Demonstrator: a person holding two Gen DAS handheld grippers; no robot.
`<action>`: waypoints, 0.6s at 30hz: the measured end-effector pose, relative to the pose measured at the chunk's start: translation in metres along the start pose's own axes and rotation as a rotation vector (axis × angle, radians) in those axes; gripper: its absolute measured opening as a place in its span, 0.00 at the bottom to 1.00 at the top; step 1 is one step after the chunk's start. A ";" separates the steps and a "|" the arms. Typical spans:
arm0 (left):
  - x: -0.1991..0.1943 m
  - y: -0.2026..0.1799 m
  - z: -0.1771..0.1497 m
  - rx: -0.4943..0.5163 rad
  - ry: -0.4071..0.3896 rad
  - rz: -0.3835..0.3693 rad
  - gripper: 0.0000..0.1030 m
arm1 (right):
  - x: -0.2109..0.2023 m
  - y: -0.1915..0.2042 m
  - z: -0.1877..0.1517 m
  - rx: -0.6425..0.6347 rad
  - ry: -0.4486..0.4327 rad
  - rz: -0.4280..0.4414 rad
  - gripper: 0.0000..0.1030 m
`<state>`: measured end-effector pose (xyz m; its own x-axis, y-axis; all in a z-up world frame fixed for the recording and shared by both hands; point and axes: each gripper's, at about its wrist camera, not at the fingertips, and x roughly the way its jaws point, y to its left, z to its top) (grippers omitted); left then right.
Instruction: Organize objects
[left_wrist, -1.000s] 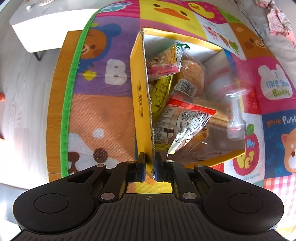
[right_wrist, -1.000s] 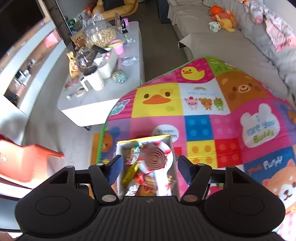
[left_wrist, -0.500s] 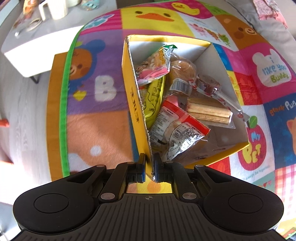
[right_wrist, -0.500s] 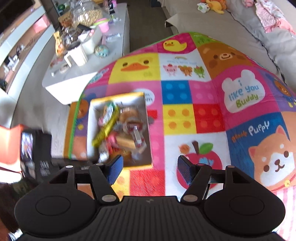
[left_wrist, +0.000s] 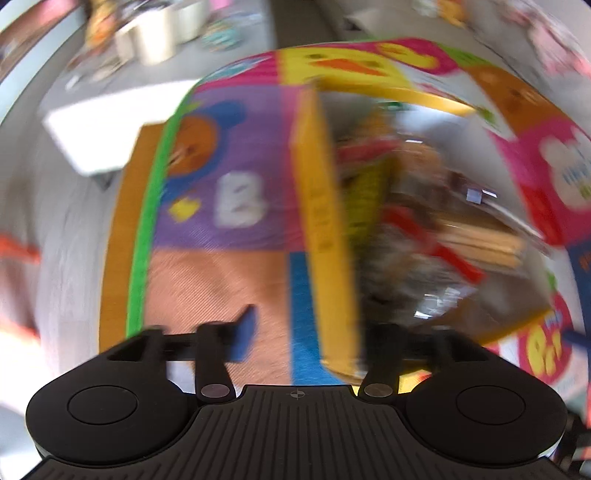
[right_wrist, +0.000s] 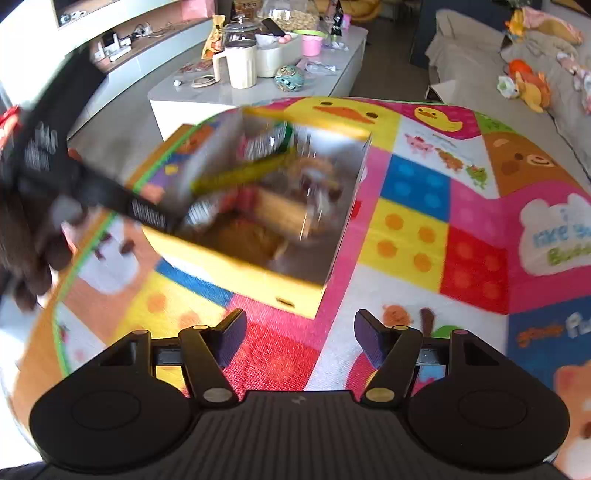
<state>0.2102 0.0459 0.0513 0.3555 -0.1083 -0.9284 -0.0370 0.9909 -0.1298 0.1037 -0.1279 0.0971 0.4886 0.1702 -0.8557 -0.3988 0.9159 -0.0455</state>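
Now we let the left gripper (left_wrist: 306, 339) finish opening off the yellow box (left_wrist: 325, 221) wall between its jaws; right gripper (right_wrist: 300, 339) hangs half-open, empty.

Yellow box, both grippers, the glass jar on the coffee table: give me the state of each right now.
yellow box: open-topped, filled with snack packets
left gripper: jaws opening, astride box wall, pads clear of it
right gripper: open, empty
glass jar: lidded

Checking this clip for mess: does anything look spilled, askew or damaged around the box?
Nothing clearly spilled. The yellow box sits skewed to the play mat's squares, with snack packs heaped loosely inside. Blur hides any damage. The left gripper is opening around the box wall.
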 end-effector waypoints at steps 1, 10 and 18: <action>0.002 0.004 -0.001 -0.025 -0.003 0.022 0.84 | 0.004 0.001 -0.007 0.008 -0.007 -0.003 0.64; 0.006 0.012 -0.008 0.027 -0.110 0.004 0.95 | 0.021 0.002 -0.034 0.175 -0.116 -0.081 0.64; 0.016 0.021 -0.001 0.048 -0.186 -0.031 0.98 | 0.040 0.011 -0.009 0.156 -0.183 -0.176 0.64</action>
<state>0.2145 0.0647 0.0341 0.5225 -0.1268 -0.8431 0.0195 0.9904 -0.1368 0.1116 -0.1141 0.0573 0.6774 0.0538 -0.7337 -0.1788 0.9795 -0.0932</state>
